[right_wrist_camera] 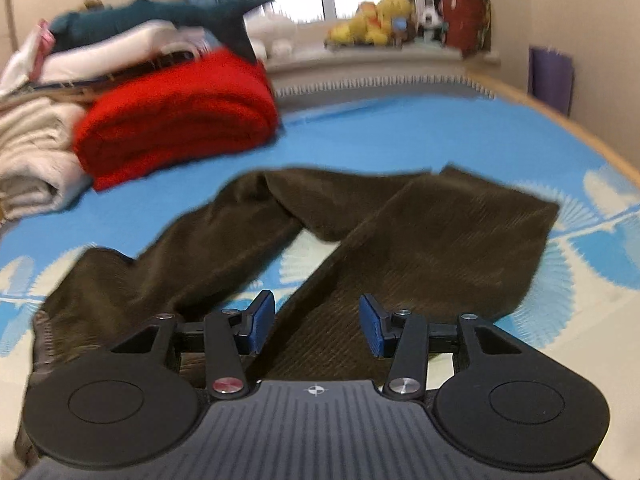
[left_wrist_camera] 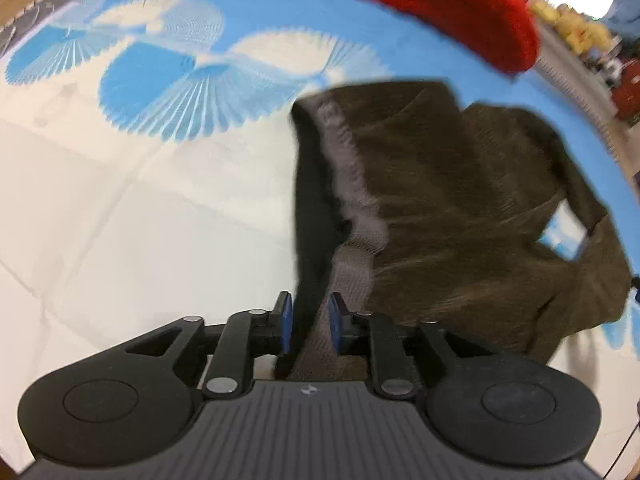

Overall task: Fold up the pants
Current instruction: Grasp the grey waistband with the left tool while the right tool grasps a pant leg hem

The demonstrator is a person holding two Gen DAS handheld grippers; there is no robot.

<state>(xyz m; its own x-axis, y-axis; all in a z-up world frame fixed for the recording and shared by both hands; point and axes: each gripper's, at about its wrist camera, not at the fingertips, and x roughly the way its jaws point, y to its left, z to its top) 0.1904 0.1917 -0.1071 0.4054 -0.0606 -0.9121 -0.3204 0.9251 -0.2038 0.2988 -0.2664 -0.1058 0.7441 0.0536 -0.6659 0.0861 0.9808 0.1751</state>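
Dark brown corduroy pants (left_wrist_camera: 440, 200) lie spread on a blue and white bed sheet (left_wrist_camera: 120, 200). In the left wrist view their grey-lined waistband (left_wrist_camera: 352, 184) runs down into my left gripper (left_wrist_camera: 310, 322), whose blue pads are shut on it. In the right wrist view the pants (right_wrist_camera: 440, 240) stretch away with one leg bent back on itself, and the waistband (right_wrist_camera: 42, 332) shows at the lower left. My right gripper (right_wrist_camera: 316, 322) sits over the wide leg, and brown cloth fills the gap between its half-closed pads. The picture is blurred.
A folded red garment (right_wrist_camera: 180, 120) lies just beyond the pants, also at the top of the left wrist view (left_wrist_camera: 440, 8). White and cream clothes (right_wrist_camera: 36, 160) are piled at the left under a dark plush shark (right_wrist_camera: 160, 16). Toys (right_wrist_camera: 372, 20) line the windowsill; the bed's wooden edge (right_wrist_camera: 560, 116) runs right.
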